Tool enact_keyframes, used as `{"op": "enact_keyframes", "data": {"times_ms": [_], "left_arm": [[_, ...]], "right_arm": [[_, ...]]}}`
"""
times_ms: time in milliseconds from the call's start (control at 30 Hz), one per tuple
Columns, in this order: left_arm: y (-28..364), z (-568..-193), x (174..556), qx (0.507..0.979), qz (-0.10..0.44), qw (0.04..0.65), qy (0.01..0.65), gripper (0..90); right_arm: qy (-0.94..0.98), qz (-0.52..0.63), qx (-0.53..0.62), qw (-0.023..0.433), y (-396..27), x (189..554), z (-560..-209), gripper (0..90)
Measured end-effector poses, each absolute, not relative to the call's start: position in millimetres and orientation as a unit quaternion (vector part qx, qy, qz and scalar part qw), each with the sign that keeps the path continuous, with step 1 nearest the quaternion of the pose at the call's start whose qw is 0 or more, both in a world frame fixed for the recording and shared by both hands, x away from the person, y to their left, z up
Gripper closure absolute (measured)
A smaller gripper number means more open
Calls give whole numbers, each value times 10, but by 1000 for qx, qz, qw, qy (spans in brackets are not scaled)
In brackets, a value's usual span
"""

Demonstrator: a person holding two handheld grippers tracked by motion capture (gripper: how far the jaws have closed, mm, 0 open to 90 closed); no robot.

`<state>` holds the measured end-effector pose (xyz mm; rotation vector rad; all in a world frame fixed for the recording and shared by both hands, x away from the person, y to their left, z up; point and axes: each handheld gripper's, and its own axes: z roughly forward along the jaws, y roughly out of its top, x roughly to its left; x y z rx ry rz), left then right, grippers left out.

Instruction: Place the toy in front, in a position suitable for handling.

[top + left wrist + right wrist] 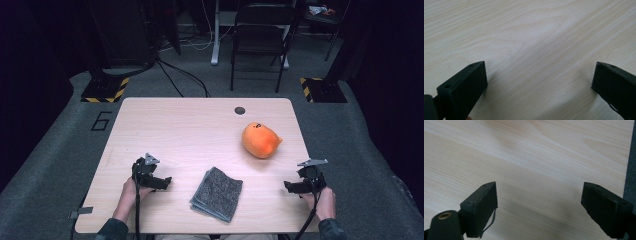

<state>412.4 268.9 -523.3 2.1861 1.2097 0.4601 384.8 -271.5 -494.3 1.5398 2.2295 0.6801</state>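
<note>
I've got both grippers parked low in the frame, left gripper (pixel 159 181) and right gripper (pixel 294 186), jaws wide and empty. Folded cloth (pixel 217 193) lies between them at bottom centre; next I reach inward for its edges.

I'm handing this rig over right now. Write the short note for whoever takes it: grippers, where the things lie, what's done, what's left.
Left gripper: open, holding nothing, low over bare wood at the near left of the table.
Right gripper: open, holding nothing, low over the table near its right edge.
Folded grey cloth: lies flat between the two grippers, near the front edge, touched by neither.
Orange plush toy: sits farther back on the right, apart from the cloth.
Done: nothing that shows; both things lie untouched.
Left: all of the handling; the cloth is nearest, so it is probably first.
</note>
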Motion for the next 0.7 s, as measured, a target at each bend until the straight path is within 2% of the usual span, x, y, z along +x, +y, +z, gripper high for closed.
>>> {"op": "enact_keyframes", "data": {"times_ms": [700], "left_arm": [[2679,-5245,4135,820,175,305,452,0]], "right_arm": [[789,265,529,168,-2600,3935,-4770,124]]}}
